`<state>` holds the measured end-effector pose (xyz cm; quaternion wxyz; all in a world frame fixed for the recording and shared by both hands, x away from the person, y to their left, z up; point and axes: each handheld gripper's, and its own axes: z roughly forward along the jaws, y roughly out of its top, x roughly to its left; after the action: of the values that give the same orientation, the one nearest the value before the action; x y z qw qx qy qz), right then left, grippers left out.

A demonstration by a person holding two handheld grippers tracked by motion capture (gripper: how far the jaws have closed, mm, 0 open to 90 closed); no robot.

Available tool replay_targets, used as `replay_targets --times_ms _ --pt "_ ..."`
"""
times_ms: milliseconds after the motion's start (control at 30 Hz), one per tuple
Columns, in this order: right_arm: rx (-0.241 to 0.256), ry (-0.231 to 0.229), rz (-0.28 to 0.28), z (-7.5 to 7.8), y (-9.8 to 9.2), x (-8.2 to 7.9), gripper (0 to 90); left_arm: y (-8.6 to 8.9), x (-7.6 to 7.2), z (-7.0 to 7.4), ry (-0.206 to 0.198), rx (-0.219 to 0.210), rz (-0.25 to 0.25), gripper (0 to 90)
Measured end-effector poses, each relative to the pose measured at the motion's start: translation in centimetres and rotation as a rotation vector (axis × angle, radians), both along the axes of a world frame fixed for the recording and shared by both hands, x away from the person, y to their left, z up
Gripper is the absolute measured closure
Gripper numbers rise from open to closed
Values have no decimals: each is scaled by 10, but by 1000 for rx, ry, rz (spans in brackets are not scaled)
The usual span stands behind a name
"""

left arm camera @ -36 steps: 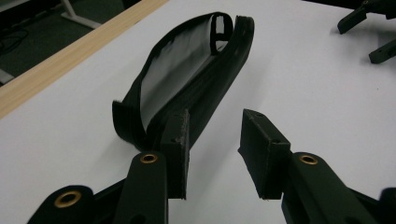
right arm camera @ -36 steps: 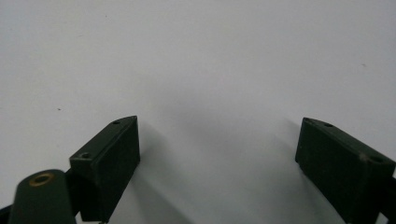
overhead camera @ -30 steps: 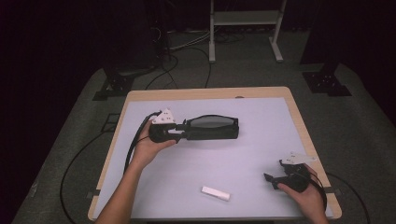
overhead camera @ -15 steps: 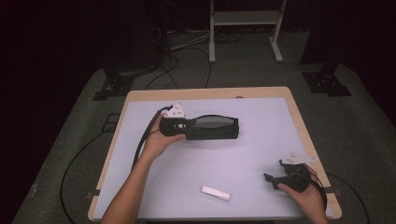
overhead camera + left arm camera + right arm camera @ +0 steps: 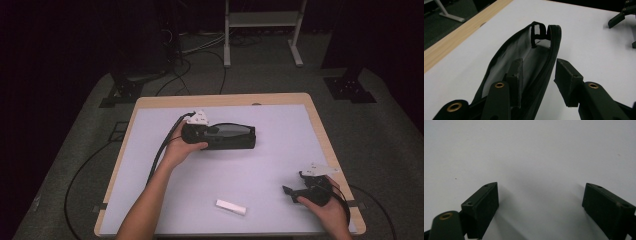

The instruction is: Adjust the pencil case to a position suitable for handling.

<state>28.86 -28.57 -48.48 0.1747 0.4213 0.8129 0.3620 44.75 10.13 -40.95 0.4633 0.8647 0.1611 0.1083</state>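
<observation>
The counter (image 5: 280, 120) is a pale sheet with a wooden rim, mostly bare, so there is plenty of open room on every side of the work. Beyond its far edge the floor carries cables and a metal stand (image 5: 262, 30), well apart from anything in hand

The pouch (image 5: 227, 136) is a long black zip case lying flat across the middle of the counter, a little toward the far side. In the left gripper view its mouth gapes, showing a grey lining (image 5: 524, 47) and a pull loop (image 5: 537, 31) at the far end. It looks soft and light, a fabric shell that will sag and fold rather than hold its shape, and likely to slide on the smooth top if pushed. The stiffest place to take hold is probably the zip-edged rim, which one jaw could pinch from inside

The left gripper (image 5: 537, 77) is at the pouch's near end with its jaws parted: one jaw sits inside the opening, the other outside the rim, not clenched on it yet

The right gripper (image 5: 300, 187) rests near the counter's near right corner, jaws spread wide over bare surface, holding nothing

A small white stick (image 5: 231, 207), perhaps an eraser or chalk, lies near the front edge between the two arms, apart from both
</observation>
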Motion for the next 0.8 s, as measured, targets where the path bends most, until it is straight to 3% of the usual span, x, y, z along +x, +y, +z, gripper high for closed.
replay_targets --times_ms 467,800 --pt "1 1 0 0 0 0 127 -18 6 -18 31 41 -24 570" --pt "2 1 0 0 0 0 127 -19 9 -23 47 55 -39 679"
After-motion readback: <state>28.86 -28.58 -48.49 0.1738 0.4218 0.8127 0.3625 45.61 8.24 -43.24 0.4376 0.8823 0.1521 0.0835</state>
